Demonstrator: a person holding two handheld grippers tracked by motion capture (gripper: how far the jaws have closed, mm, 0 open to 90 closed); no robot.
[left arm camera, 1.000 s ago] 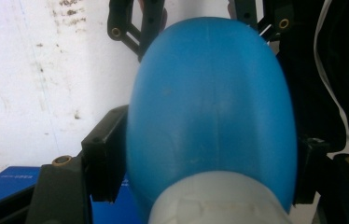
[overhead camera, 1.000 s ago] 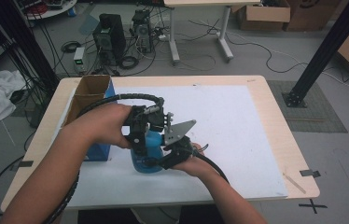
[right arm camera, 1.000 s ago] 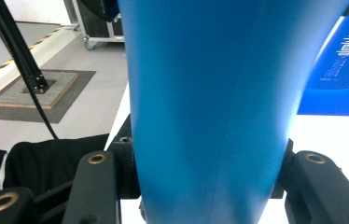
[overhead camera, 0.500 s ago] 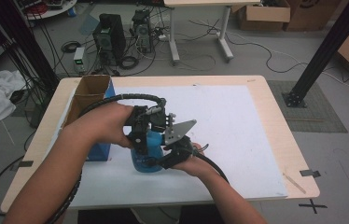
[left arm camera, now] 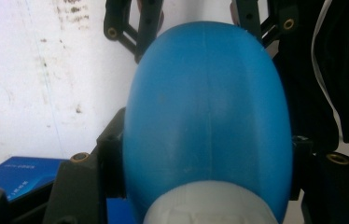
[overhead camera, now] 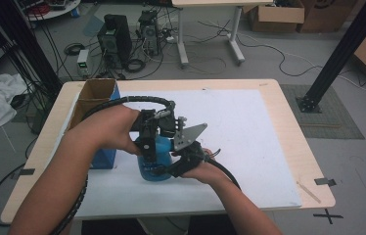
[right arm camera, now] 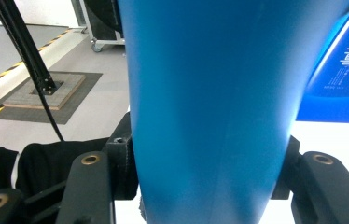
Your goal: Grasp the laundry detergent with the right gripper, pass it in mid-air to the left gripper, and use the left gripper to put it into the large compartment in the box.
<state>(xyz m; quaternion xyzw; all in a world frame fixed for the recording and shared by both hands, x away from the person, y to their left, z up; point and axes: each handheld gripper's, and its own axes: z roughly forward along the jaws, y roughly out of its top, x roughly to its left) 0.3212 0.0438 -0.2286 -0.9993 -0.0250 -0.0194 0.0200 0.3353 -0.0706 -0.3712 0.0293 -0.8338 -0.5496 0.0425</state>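
Observation:
A blue plastic bottle (overhead camera: 152, 164) with a pale neck (left arm camera: 210, 205) stands on the white sheet near the table's front. My left gripper (overhead camera: 147, 143) comes down on it from above, and its jaws are shut on the upper body (left arm camera: 205, 140). My right gripper (overhead camera: 177, 165) reaches in from the right at a lower level. In the right gripper view, its jaws press both flanks of the bottle (right arm camera: 205, 116). The right gripper's black fingers (left arm camera: 116, 28) appear beyond the bottle in the left gripper view.
A blue printed box (overhead camera: 103, 157) lies just left of the bottle, with an open cardboard box (overhead camera: 95, 93) behind it at the table's back left. A white sheet (overhead camera: 249, 127) covers most of the tabletop. Cables trail from both grippers.

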